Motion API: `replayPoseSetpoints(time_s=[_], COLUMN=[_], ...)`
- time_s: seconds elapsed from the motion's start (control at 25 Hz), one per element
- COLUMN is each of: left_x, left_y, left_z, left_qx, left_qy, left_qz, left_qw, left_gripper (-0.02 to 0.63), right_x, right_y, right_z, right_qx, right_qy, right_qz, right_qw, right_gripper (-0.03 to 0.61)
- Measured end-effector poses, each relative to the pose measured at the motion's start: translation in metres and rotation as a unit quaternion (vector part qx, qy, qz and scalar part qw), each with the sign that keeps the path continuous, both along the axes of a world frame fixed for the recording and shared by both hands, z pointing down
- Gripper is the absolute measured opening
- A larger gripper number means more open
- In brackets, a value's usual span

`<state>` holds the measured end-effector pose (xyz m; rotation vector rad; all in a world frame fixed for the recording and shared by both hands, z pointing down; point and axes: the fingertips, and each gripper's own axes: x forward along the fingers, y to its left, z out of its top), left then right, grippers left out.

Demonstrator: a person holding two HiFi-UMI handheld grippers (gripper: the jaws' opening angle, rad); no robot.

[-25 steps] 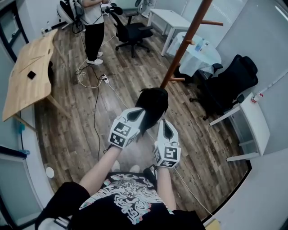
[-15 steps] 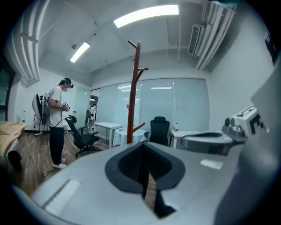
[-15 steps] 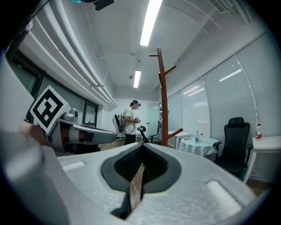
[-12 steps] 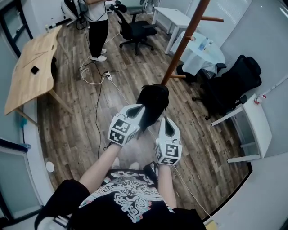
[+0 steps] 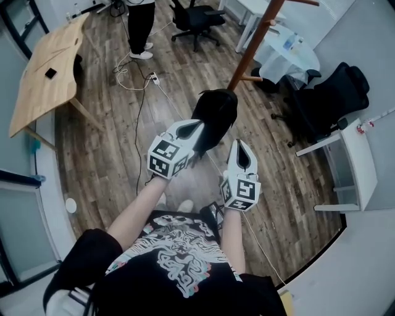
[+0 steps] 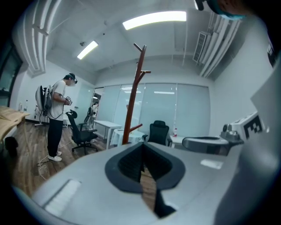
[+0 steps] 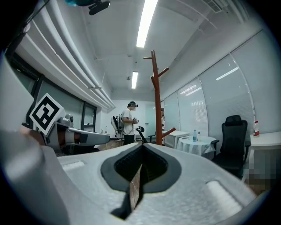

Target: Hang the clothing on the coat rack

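A black garment hangs bunched from the tip of my left gripper, which is shut on it above the wood floor. In the left gripper view the jaws stand together, with only a thin slit between them. My right gripper is beside it to the right, shut, with nothing in it. The brown wooden coat rack rises just beyond the garment, its pegs bare. It stands upright ahead in both gripper views.
A person stands at the far end by a black office chair. Cables trail over the floor. A wooden table is at the left; a round covered table, a black chair and a white desk are at the right.
Both grippers and the garment have come nearer to the foot of the coat rack. The right gripper has drifted slightly right. The left gripper's hold on the garment is unchanged.
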<state>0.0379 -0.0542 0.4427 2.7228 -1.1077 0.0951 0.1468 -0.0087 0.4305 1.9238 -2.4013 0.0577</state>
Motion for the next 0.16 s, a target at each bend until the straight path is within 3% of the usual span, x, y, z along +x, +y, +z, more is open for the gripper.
replayPoseSetpoints(time_s=[0.16], left_x=[0.0093], left_y=[0.0015], left_z=[-0.0078], left_qx=[0.018], left_qy=[-0.017], left_qz=[-0.005], left_qw=[0.9997], left_gripper=[-0.011], right_x=[0.0064], right_y=[0.0003], right_z=[-0.0033], right_qx=[0.001], right_qy=[0.002], right_qz=[-0.007], right_qw=[1.0], right_gripper=[-0.002])
